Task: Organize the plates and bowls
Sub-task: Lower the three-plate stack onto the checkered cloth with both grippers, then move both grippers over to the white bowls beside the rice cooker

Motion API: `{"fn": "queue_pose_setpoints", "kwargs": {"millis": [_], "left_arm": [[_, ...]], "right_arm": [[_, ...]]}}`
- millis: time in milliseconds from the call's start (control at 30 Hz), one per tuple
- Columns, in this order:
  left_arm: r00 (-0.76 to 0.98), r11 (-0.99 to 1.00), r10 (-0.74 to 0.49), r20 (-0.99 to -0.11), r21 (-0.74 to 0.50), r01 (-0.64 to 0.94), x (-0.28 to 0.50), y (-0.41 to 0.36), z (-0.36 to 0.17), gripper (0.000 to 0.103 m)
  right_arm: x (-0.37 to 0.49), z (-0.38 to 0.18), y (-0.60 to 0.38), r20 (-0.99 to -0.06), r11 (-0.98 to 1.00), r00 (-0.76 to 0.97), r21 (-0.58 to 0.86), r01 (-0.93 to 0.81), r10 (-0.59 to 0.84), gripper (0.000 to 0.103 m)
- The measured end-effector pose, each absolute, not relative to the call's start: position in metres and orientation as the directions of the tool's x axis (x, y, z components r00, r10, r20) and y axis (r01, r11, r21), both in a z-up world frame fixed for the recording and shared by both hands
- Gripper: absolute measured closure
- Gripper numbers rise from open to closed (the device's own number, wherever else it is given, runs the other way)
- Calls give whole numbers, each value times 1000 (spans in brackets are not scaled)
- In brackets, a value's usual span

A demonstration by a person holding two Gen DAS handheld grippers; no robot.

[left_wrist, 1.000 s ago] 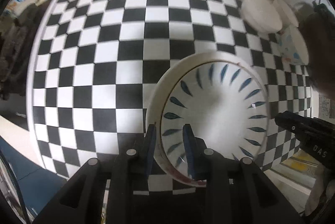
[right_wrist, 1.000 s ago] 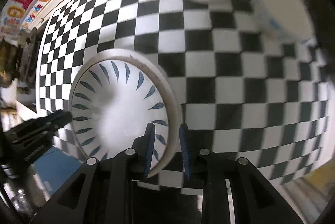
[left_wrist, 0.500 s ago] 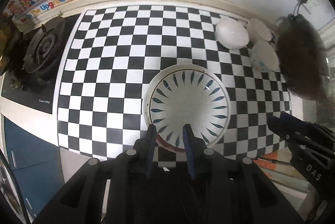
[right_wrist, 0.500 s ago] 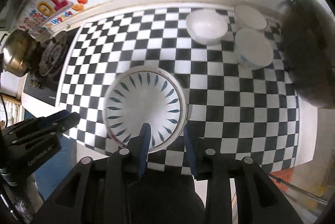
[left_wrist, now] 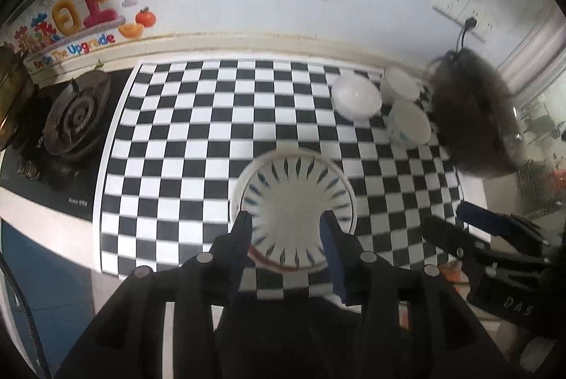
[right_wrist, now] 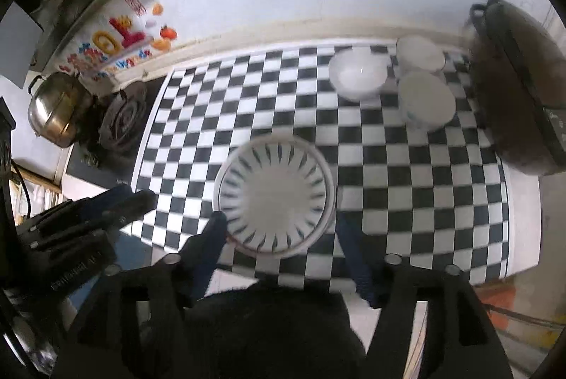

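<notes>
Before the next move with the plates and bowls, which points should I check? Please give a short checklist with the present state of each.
1. Left gripper open and empty: ok.
2. Right gripper open and empty: ok.
3. Blue-petal plate lies flat on the checkered mat, free of both grippers: ok.
4. Three white bowls grouped at the mat's far right corner, upright: ok.
5. Bowls stacked together: not ok, they stand side by side.
6. Chips or cracks on the plate rim: cannot tell, picture blurred.

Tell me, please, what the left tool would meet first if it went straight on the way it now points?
Most likely the blue-patterned plate on the checkered mat: it lies right ahead between the open left tool fingers, though depth is unclear.
</notes>
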State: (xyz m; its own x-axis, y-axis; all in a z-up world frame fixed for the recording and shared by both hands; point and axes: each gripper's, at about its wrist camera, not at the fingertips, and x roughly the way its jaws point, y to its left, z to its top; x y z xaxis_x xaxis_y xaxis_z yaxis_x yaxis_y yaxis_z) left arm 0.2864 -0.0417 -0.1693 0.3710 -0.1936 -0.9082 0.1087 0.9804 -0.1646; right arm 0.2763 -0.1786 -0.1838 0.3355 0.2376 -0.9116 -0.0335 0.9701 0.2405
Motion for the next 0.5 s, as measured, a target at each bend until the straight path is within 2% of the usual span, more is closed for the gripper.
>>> {"fn": "queue_pose_setpoints", "kwargs": {"millis": [100, 233, 400, 500], "left_arm": [[393, 977, -213, -894, -185, 108, 308, -39, -169, 65], [388, 967, -252, -886, -215, 137, 338, -46, -171, 65], [307, 962, -261, -915, -222, 156, 394, -76, -190, 65], [253, 963, -258, -932, -227, 145, 432, -99, -210, 65]], "right_arm": [[284, -189, -188, -891, 962, 369, 269, -40, 264, 27], [305, -207, -221, -884, 938, 366, 339, 77, 290, 27], [354, -230, -265, -866, 891, 373, 418, 178, 332, 28], [395, -238, -287, -858, 888, 414, 412, 203, 304, 29]]}}
